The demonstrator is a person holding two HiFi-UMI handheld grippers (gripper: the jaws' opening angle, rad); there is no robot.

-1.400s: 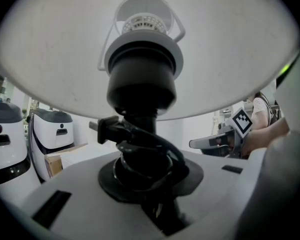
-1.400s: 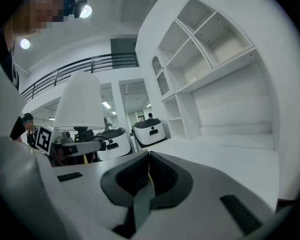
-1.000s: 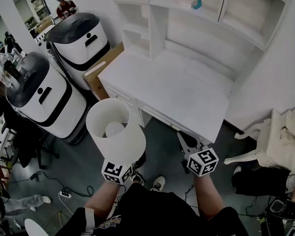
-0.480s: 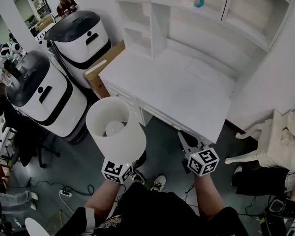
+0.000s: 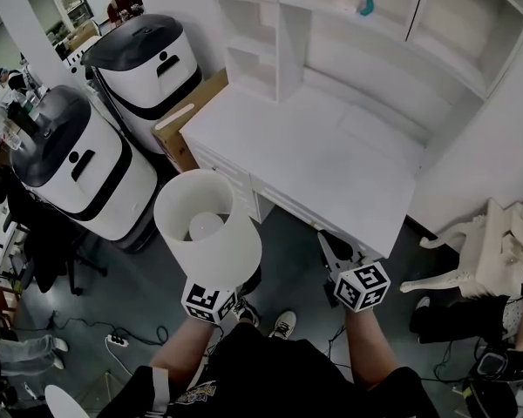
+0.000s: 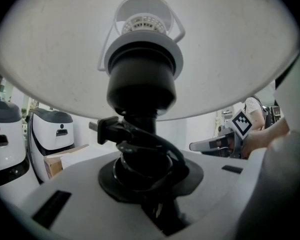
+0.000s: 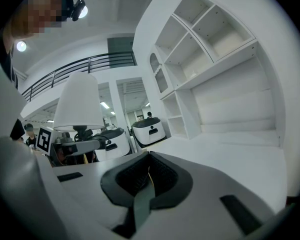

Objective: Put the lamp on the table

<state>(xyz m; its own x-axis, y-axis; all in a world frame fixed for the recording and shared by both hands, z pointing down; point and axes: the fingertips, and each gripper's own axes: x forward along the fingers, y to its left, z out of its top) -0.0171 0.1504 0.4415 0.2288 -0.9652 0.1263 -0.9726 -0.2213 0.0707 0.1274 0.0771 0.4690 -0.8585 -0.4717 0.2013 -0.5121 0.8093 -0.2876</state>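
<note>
Room lies open over the table (image 5: 331, 172); shelves (image 5: 283, 33) wall its back, a cardboard box (image 5: 187, 124) its left.

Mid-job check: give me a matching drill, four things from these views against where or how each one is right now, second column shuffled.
Things:
1. lamp
2. right gripper
3. table
4. teal object

States:
A. lying on the upper shelf
B. jaws together, nothing between them
C. clamped by its black stem in the left gripper, over the floor
D. white top with nothing on it, ahead of both grippers

Pairs: 1-C, 2-B, 3-D, 4-A
</note>
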